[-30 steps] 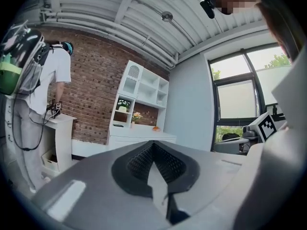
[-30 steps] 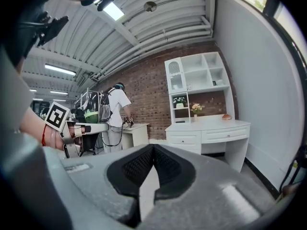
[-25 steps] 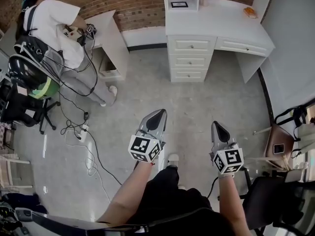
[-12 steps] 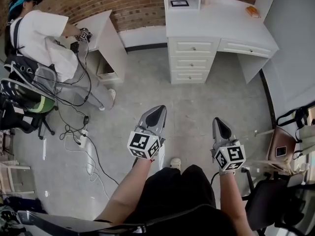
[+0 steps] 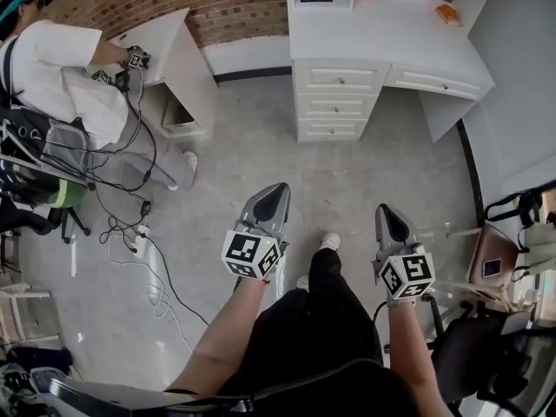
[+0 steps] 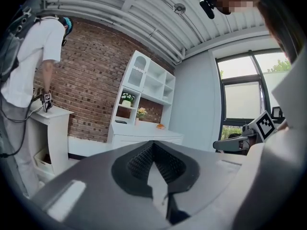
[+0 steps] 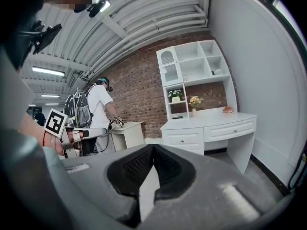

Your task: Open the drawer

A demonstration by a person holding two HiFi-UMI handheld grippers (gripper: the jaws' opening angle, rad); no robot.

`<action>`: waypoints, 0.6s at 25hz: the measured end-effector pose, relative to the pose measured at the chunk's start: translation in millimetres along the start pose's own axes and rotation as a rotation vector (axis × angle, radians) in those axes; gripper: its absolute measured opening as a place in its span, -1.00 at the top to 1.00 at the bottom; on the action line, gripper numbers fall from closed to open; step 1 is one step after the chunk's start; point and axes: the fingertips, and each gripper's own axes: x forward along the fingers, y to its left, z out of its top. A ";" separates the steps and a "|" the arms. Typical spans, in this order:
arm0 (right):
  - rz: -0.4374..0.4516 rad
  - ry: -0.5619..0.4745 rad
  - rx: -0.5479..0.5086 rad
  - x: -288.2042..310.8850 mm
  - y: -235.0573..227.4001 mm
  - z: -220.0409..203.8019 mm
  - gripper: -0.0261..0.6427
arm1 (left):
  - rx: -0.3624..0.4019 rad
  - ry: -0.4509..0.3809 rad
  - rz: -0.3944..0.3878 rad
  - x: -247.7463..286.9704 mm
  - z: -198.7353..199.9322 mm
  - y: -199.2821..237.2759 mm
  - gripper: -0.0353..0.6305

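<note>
Well short of the white desk [image 5: 391, 42], the grey left gripper [image 5: 276, 194] and grey right gripper [image 5: 385, 213] hover side by side, each clenched tight on nothing; the desk's stack of three white knobbed drawers [image 5: 334, 102] faces them, all pushed fully in; left of the desk, a person in a white shirt [image 5: 52, 59] bends over a smaller white table [image 5: 165, 37].

The grey floor [image 5: 261, 155] carries a white desk [image 5: 382, 46] and, to its left, a smaller white table [image 5: 169, 37]. Black cables [image 5: 161, 268] and a white power strip [image 5: 139, 235] lie loose on the floor at left. A small orange object [image 5: 446, 16] rests on the desk top near its right rear corner.
</note>
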 end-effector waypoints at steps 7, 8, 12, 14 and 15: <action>0.044 -0.002 -0.011 55.5 -12.2 17.8 0.92 | -0.006 -0.014 0.045 38.0 12.2 33.7 0.88; 0.050 -0.003 -0.012 63.6 -14.3 20.7 0.92 | -0.006 -0.016 0.047 44.5 14.3 37.1 0.88; 0.076 0.009 -0.018 95.3 -27.7 27.7 0.92 | -0.008 -0.018 0.055 75.0 18.9 49.5 0.88; 0.080 0.018 -0.019 109.9 -38.7 31.0 0.92 | -0.012 -0.017 0.055 92.6 20.2 53.8 0.88; 0.081 0.022 -0.021 116.4 -44.4 32.6 0.92 | -0.014 -0.015 0.054 101.0 20.1 55.5 0.88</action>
